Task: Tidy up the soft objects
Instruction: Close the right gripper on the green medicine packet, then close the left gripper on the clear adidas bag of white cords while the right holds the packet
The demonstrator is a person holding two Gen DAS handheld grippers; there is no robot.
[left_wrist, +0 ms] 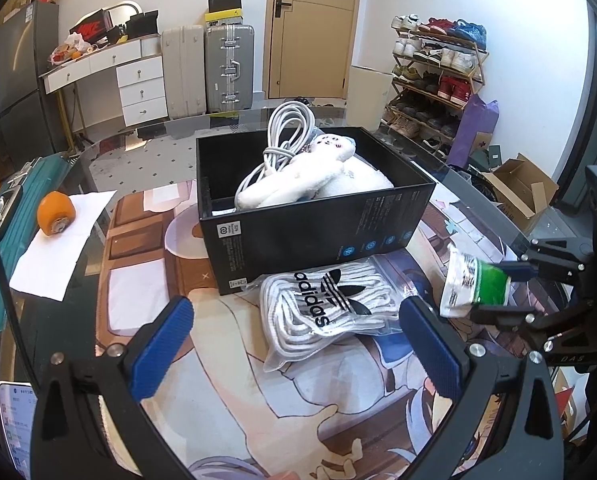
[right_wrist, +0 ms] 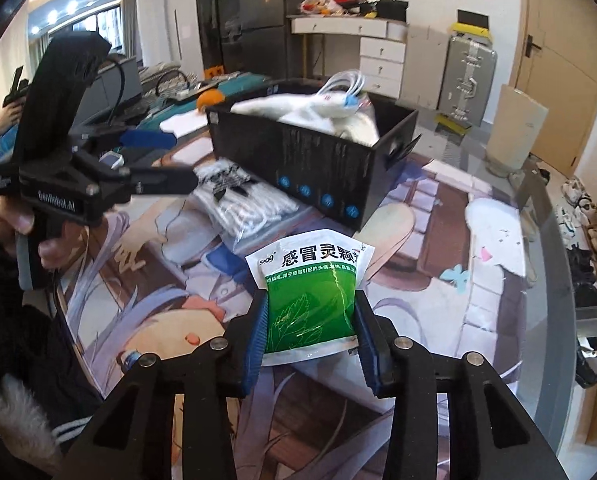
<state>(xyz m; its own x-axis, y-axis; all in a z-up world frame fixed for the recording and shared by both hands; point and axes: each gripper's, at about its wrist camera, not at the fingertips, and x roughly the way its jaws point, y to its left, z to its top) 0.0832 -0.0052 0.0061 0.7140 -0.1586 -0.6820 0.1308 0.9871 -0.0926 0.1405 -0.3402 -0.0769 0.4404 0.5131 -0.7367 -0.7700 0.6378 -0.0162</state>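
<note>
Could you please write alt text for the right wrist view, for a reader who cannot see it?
The right gripper clamps a green-and-white sachet above a printed mat. Beyond sit a black box of white soft items, bagged white socks, and the open left gripper.

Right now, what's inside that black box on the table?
The black box holds a white plush toy lying over a coiled white cable and some white fabric. Whatever lies beneath them is covered.
</note>
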